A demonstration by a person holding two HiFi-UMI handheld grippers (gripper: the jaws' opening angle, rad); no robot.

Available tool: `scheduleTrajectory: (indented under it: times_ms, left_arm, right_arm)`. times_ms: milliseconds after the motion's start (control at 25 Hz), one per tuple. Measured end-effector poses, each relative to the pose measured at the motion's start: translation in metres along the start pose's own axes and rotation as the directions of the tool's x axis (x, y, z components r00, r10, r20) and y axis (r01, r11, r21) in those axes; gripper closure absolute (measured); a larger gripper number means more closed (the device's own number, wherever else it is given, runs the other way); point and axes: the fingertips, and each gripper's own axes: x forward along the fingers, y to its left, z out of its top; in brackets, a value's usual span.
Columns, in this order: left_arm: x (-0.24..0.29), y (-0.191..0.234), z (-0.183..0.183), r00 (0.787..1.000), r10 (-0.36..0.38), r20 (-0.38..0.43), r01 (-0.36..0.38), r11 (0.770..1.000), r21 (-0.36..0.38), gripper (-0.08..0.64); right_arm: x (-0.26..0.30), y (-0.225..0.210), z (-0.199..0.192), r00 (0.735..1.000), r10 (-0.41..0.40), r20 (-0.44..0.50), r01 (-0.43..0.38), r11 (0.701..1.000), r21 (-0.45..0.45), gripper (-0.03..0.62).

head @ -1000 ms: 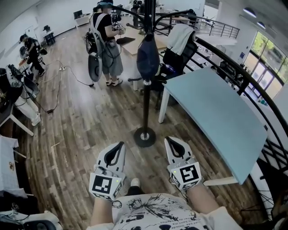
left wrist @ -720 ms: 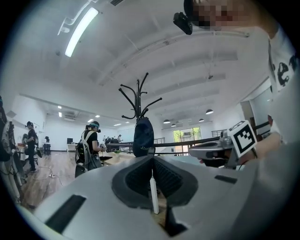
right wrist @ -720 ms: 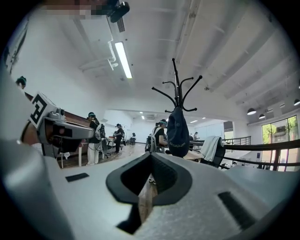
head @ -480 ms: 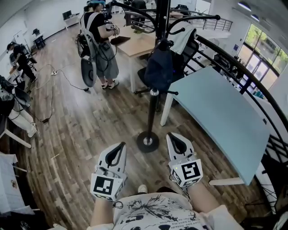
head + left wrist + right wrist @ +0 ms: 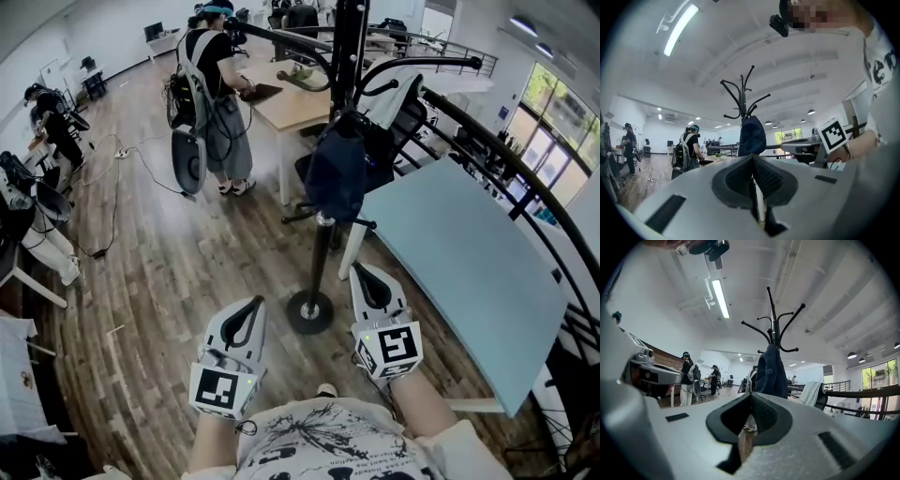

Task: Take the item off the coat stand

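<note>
A black coat stand rises from a round base on the wood floor, straight ahead of me. A dark navy item hangs from its upper hooks. The left gripper is low, left of the base, shut with nothing in it. The right gripper is just right of the pole, also shut and empty. Both sit well below the hanging item. In the left gripper view the stand and navy item stand beyond the shut jaws. In the right gripper view the navy item hangs under the hooks.
A light blue table stands close on the right of the stand. Behind are a wooden desk, a dark chair with a white cloth and a person wearing a backpack. A black railing runs along the right. Cables cross the floor at left.
The coat stand and the navy item have come nearer and loom larger in the head view. Both grippers have stayed shut and low in front of me.
</note>
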Motion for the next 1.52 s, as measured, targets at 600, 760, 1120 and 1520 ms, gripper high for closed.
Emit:
scheduleTrajectory:
  times_ms: [600,760,1120,1520]
  left_arm:
    - [0.059,0.0,0.003,1.0,0.023,-0.001,-0.023,0.999,0.025,0.555]
    - [0.063,0.006,-0.004,0.999,0.032,-0.015,-0.032,0.999,0.016,0.555]
    - [0.058,0.021,-0.011,0.997,0.064,-0.035,-0.064,0.998,0.0,0.555]
    - [0.055,0.024,-0.013,0.998,0.041,-0.037,-0.041,0.999,-0.003,0.555]
  right_arm:
    - [0.115,-0.055,0.026,0.999,0.035,0.007,-0.035,0.999,-0.02,0.293]
    - [0.142,-0.061,0.02,0.999,0.039,-0.029,-0.038,0.999,0.025,0.293]
    - [0.155,-0.076,0.018,0.998,-0.049,-0.032,0.05,0.999,0.019,0.514]
    - [0.132,-0.079,0.043,0.996,-0.082,0.023,0.082,0.996,-0.022,0.58]
